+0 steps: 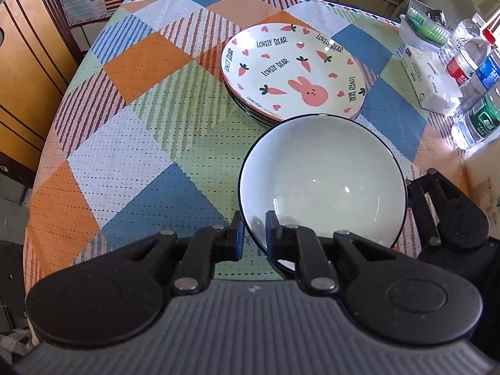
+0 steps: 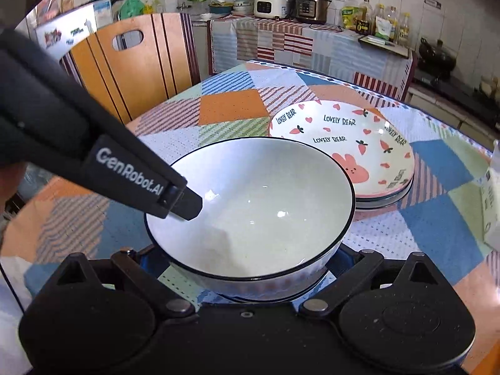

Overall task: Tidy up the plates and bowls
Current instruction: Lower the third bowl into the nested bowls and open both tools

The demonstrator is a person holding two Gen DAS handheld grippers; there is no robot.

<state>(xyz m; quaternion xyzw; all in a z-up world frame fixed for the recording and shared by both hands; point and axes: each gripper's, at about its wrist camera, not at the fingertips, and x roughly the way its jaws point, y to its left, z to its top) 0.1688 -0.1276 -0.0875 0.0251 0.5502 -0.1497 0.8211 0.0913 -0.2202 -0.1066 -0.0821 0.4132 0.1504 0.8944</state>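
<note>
A: Where's the bowl (image 1: 323, 181)?

B: Beside the plate stack (image 1: 293, 72) on the worktop (image 1: 140, 131); left gripper (image 1: 253, 234) pinches its rim.

A: Right gripper (image 2: 250, 281)?

B: Spread wide around the bowl's base, seemingly not clamping.

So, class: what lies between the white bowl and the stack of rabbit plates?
Only bare checked tablecloth separates the white bowl from the rabbit plates, seen in the right wrist view.
</note>
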